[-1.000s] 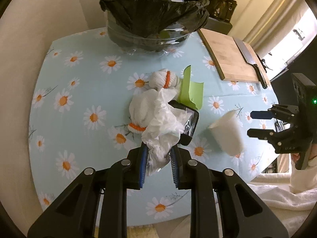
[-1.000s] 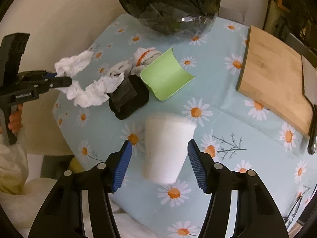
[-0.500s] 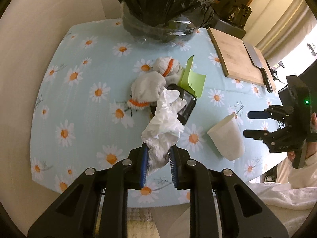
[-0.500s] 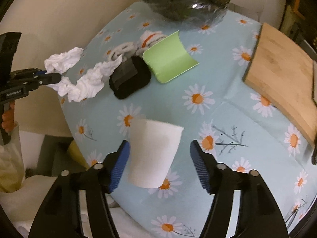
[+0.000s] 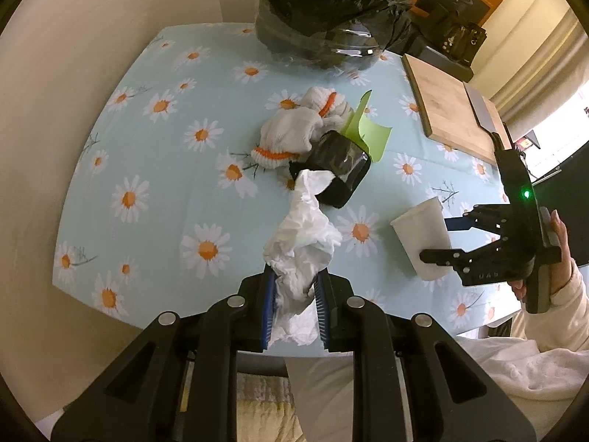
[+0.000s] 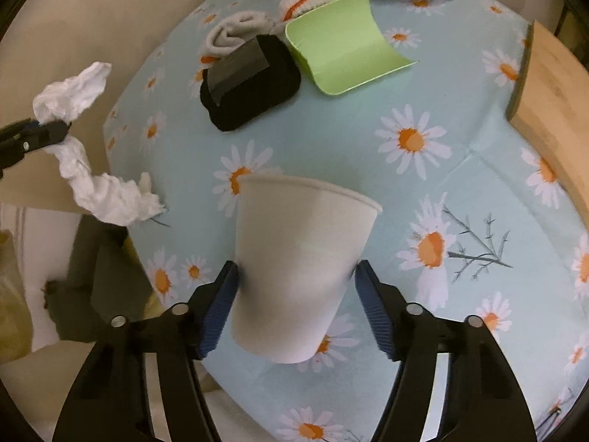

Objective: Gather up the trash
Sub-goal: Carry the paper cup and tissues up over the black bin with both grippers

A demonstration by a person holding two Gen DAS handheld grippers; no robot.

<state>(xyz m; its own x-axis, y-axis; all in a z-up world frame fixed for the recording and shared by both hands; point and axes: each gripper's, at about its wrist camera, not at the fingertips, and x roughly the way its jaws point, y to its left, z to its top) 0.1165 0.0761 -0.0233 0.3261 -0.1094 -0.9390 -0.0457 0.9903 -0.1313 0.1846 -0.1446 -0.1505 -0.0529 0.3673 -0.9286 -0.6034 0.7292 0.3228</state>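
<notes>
My left gripper (image 5: 292, 311) is shut on a crumpled white tissue (image 5: 300, 243) and holds it above the near table edge; the tissue also shows in the right wrist view (image 6: 92, 180). My right gripper (image 6: 296, 304) is open, its two fingers on either side of a white paper cup (image 6: 298, 261) lying on its side; the cup also shows in the left wrist view (image 5: 423, 237). A bin with a black bag (image 5: 327, 14) stands at the table's far edge.
On the daisy tablecloth (image 5: 165, 154) lie white gloves with orange cuffs (image 5: 294, 132), a black plastic container (image 5: 338, 169), a curled green sheet (image 6: 342, 55) and a wooden cutting board (image 5: 449, 110) with a knife (image 5: 482, 114).
My left gripper has pulled back and up with the tissue, clear of the black container. My right gripper has moved in around the paper cup.
</notes>
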